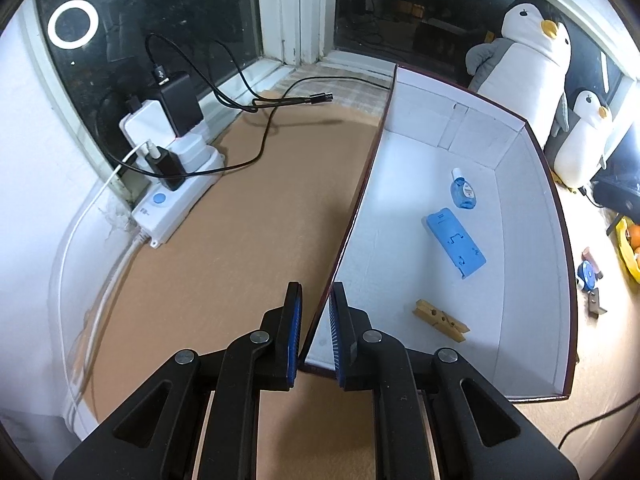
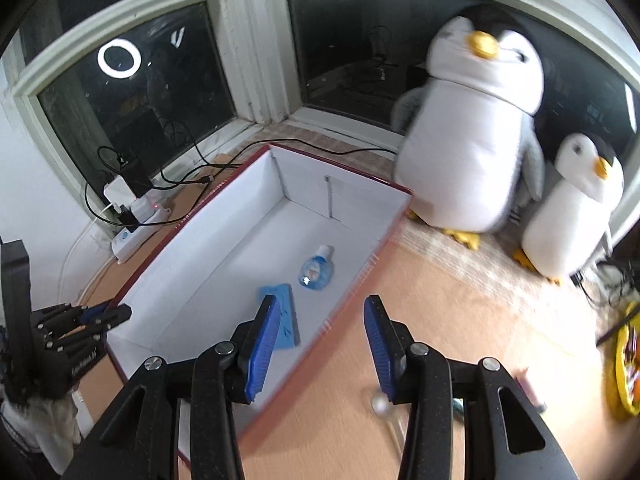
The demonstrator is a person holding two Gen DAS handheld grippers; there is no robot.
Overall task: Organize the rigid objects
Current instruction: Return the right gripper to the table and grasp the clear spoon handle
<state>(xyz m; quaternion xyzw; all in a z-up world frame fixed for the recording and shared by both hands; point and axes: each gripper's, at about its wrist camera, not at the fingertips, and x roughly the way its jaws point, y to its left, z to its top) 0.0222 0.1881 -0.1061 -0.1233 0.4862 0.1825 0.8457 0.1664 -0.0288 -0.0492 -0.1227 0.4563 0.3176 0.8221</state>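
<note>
left wrist – left tongs [image 1: 314,320] clamp box wall [image 1: 352,216] – clothespin [image 1: 442,321] inside.

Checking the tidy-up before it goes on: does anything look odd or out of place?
Nothing spilled or broken. The left tongs are clamped on the box wall; the bottle, blue case and clothespin lie loosely inside.

No words or numbers are clear enough to read. The small blue bottle [image 1: 463,191] in the white box [image 1: 532,240] has a round label, but its print is too tiny. The white power strip [image 1: 172,200] has small grey marks near its blue button, and the left gripper [image 2: 105,314] has pale writing on its black body, seen from the right wrist view, but both are too blurry.
</note>
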